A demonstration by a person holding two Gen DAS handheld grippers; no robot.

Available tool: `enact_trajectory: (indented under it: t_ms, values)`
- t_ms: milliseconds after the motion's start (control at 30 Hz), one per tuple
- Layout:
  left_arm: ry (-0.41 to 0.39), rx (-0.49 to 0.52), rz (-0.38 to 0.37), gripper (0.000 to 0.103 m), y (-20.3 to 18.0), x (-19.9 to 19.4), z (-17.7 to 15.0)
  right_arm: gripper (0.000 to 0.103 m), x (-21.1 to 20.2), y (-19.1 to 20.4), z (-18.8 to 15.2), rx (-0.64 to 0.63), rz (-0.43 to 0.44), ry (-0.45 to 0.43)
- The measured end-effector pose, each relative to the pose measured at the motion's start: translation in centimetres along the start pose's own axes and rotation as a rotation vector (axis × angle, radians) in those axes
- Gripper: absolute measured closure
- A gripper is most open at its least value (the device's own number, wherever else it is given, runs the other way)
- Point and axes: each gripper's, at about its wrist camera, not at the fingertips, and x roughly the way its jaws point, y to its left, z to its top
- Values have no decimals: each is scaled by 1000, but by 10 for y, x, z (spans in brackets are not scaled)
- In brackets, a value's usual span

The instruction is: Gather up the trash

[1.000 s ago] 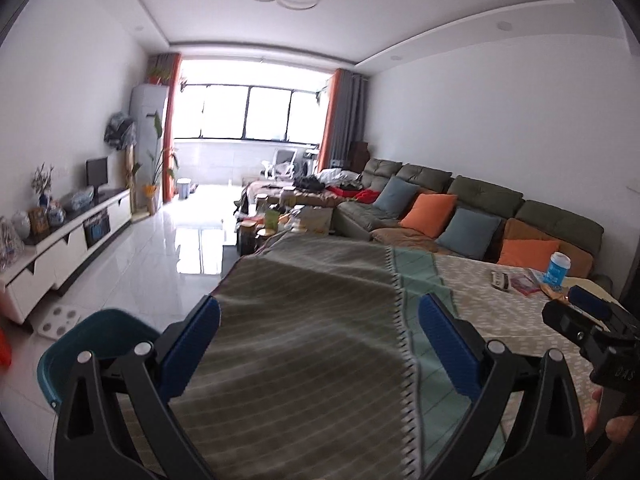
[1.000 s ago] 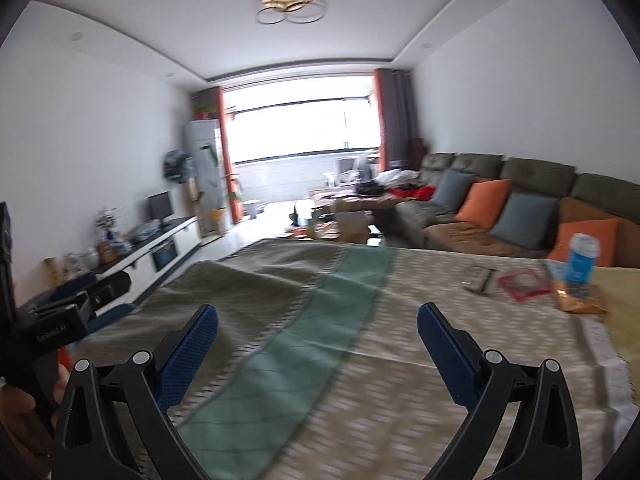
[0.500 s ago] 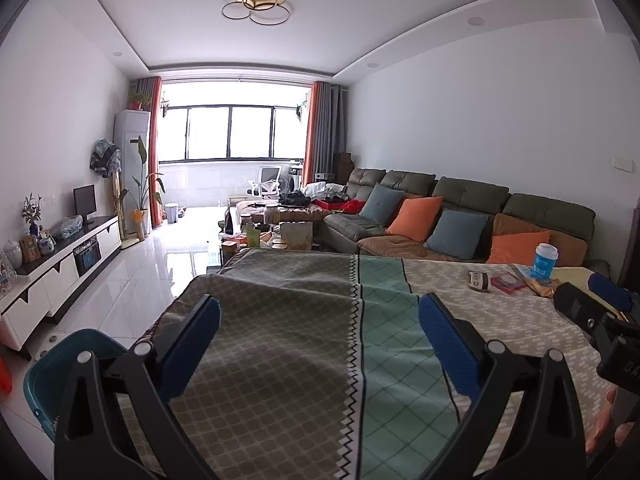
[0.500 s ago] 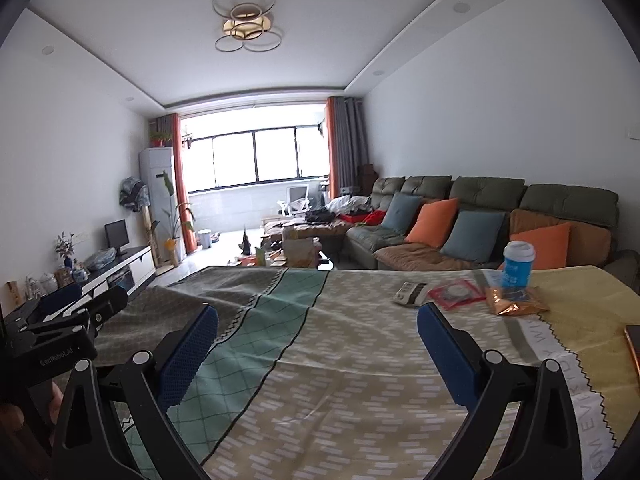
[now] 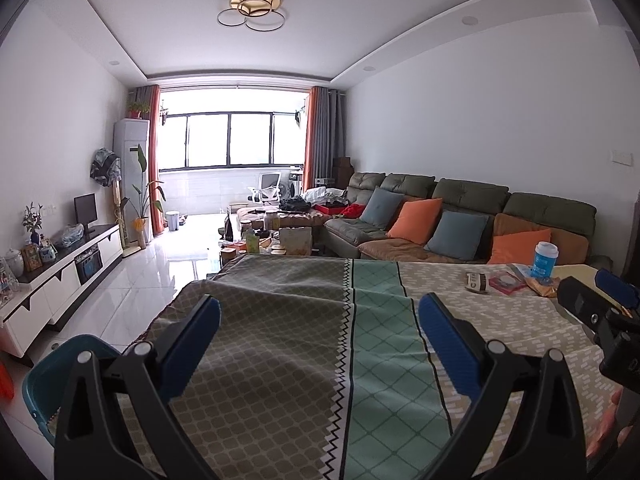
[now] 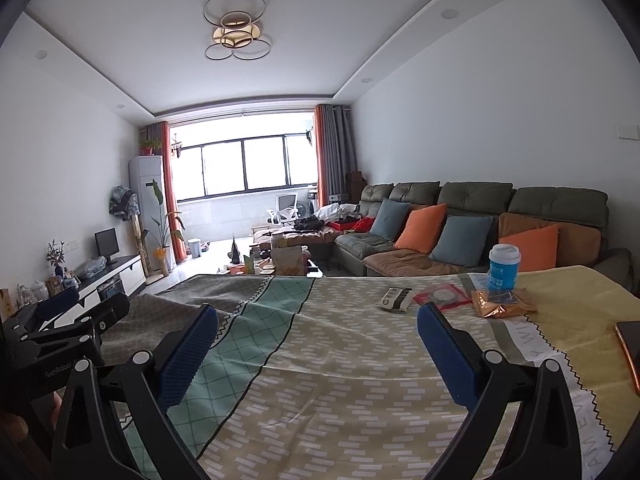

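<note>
Trash lies at the far right of a cloth-covered table (image 6: pixel 340 344): a small dark-and-white wrapper (image 6: pixel 396 299), a red flat packet (image 6: pixel 442 295), a crumpled orange-gold wrapper (image 6: pixel 502 307) and a blue paper cup (image 6: pixel 504 267) standing upright. The same items show in the left wrist view: wrapper (image 5: pixel 477 282), red packet (image 5: pixel 506 282), cup (image 5: pixel 545 259). My left gripper (image 5: pixel 319 344) is open and empty over the table's left part. My right gripper (image 6: pixel 318 354) is open and empty, well short of the trash.
A teal bin (image 5: pixel 52 376) stands on the floor by the table's left corner. An orange-edged phone (image 6: pixel 630 340) lies at the table's right edge. A sofa with cushions (image 6: pixel 460 232) is behind the table; a TV cabinet (image 5: pixel 60 276) lines the left wall.
Both grippers have swung and levelled out, so the trash now sits more toward the middle of the views. Both stayed open and empty.
</note>
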Motion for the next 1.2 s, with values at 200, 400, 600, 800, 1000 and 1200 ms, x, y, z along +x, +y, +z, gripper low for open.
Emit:
enact_trajectory:
  t_ms: [200, 400, 600, 800, 1000, 1200]
  values:
    - [-4, -5, 4, 3, 0, -1, 0, 4, -1, -1, 0, 1, -2, -2]
    - [-6, -3, 7, 3, -2, -1, 0, 4, -2, -6, -2, 6, -11, -3]
    - [-11, 2, 12, 3, -3, -2, 1, 4, -2, -8, -1, 5, -11, -3]
    - [-10, 1, 13, 3, -3, -2, 1, 4, -3, -9, -1, 5, -12, -4]
    - [-15, 8, 18, 3, -4, -4, 2, 4, -3, -10, -1, 4, -14, -5]
    - [-13, 5, 21, 4, -3, -5, 3, 4, -3, -10, -1, 4, -14, -4]
